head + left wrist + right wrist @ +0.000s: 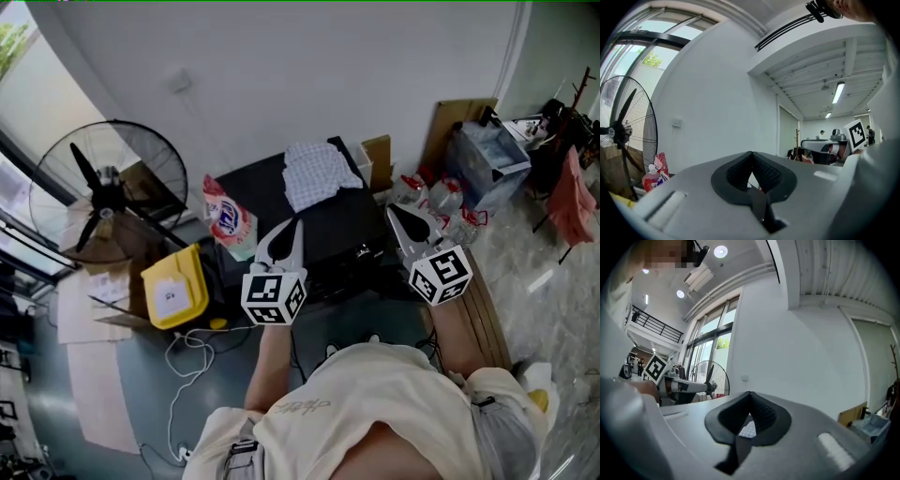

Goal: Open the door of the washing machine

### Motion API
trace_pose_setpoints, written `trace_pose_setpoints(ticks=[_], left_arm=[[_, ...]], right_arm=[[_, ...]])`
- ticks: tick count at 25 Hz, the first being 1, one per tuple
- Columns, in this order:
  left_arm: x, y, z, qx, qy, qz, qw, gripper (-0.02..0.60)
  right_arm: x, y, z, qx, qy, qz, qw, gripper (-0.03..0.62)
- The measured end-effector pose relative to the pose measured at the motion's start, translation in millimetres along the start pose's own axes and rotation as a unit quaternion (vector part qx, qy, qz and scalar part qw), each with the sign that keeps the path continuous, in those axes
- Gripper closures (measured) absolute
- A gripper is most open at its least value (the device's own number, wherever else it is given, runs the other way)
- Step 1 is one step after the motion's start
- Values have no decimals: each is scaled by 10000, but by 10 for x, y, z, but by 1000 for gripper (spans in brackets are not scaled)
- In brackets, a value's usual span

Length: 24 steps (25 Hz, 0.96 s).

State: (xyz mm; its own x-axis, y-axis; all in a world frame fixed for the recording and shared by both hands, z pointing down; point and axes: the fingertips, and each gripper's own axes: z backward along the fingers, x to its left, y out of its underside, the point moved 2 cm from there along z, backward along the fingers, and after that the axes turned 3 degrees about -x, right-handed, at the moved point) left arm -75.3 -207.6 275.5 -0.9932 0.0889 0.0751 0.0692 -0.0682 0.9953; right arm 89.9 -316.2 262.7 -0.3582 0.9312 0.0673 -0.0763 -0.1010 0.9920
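The washing machine (328, 234) is a black box against the white wall, seen from above; I cannot make out its door. A checkered cloth (319, 173) lies on its top and shows through the right jaws (748, 429). My left gripper (296, 225) hovers over the machine's front left part, shut and holding nothing (751, 153). My right gripper (394, 210) is held over the machine's front right corner, its tips together and nothing in it (750, 393). Both point level toward the wall.
A large standing fan (108, 192) is at the left, with a yellow container (175, 286) and a detergent bag (228, 217) beside the machine. Packed water bottles (441, 202), a plastic bin (487, 155) and cardboard stand at the right. A white cable (192, 352) lies on the floor.
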Motion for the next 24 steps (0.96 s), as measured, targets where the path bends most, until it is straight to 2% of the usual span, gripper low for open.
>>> trace_pose_setpoints(ticks=[12, 24], left_arm=[[7, 35, -59, 12, -10, 74, 10000, 564], [158, 178, -120, 149, -157, 190, 9996, 565]], right_arm=[[-23, 100, 18, 144, -140, -209, 9996, 594], [7, 122, -113, 151, -317, -65, 9994, 592]])
